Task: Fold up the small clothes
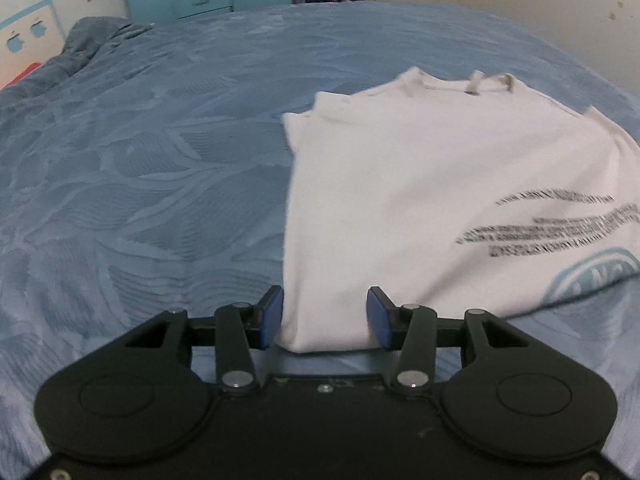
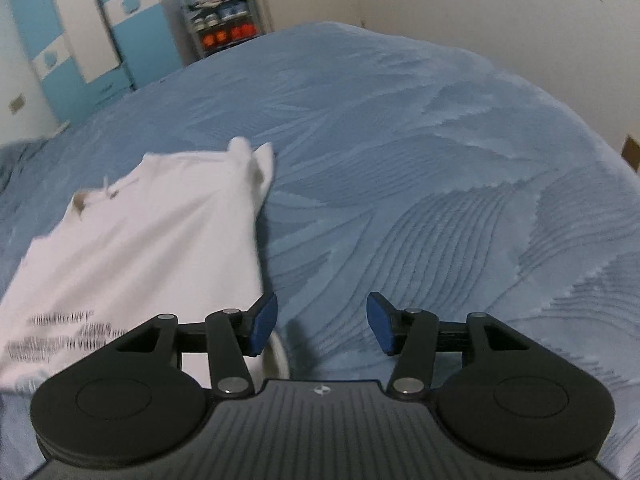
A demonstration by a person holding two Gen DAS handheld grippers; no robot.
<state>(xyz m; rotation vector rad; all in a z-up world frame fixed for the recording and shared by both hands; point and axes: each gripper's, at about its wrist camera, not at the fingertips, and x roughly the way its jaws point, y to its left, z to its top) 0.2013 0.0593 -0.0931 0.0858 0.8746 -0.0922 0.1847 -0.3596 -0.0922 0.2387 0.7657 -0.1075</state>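
1. The bed (image 1: 140,160) fills most of both views, covered with a blue spread with a raised leaf-like pattern; a rumpled heap of the same blue cloth (image 1: 92,40) lies at its far left.
2. Beyond the bed stands a blue and white wardrobe (image 2: 100,40), and beside it a narrow shoe rack (image 2: 226,16) with several pairs of shoes, some orange.
3. The white T-shirt (image 1: 400,184) lies flat on the spread with its sides folded in, so it makes a long narrow shape. Its neck end points away from me, and its hem end is nearest me. Black lines of print and part of a pale blue round logo show on the side towards my right; the print is too blurred to read.
4. My left hand-held gripper (image 1: 325,318) is spread wide, with the near left corner of the shirt's hem lying between its blue pads (image 1: 269,318). The pads are not closed on the cloth.
5. My right hand-held gripper (image 2: 322,322) is also spread wide and holds nothing. Its left pad sits just at the shirt's right edge, with bare spread between the two pads.
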